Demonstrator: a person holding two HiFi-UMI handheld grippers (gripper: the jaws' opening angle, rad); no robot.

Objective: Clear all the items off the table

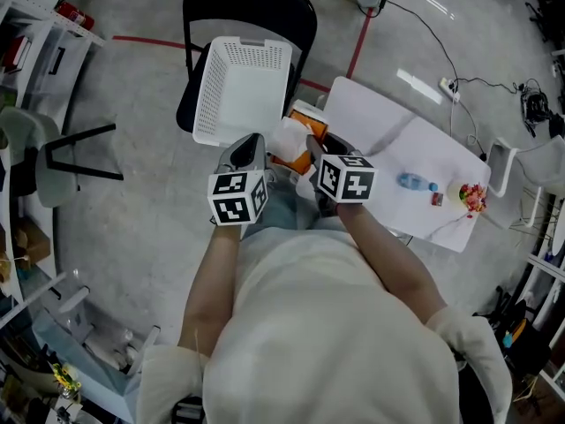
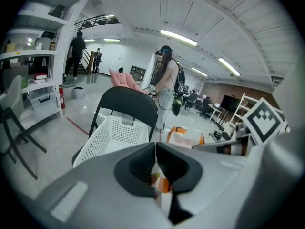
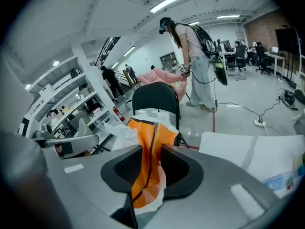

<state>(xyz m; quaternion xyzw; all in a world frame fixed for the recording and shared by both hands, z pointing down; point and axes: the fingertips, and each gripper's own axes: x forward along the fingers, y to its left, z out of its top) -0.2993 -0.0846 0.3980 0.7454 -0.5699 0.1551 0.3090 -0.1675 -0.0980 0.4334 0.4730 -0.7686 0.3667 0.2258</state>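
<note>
An orange and white plastic bag (image 1: 296,141) hangs between my two grippers, just in front of a white perforated basket (image 1: 243,87) on a black chair (image 1: 252,7). My right gripper (image 1: 318,148) is shut on the bag's orange side (image 3: 152,142), which sticks up out of its jaws (image 3: 151,168). My left gripper (image 1: 252,147) is shut too, with a thin orange and white edge of the bag caught low between its pads (image 2: 156,159). On the white table (image 1: 397,140) to the right lie a small water bottle (image 1: 415,182), a little red item (image 1: 436,200) and a colourful packet (image 1: 472,197).
The basket (image 2: 112,135) looks empty from the left gripper view. Shelving (image 1: 35,51) and a grey chair (image 1: 48,157) stand at the left. Cables (image 1: 459,69) run over the floor behind the table. People stand further back in the room (image 3: 195,66).
</note>
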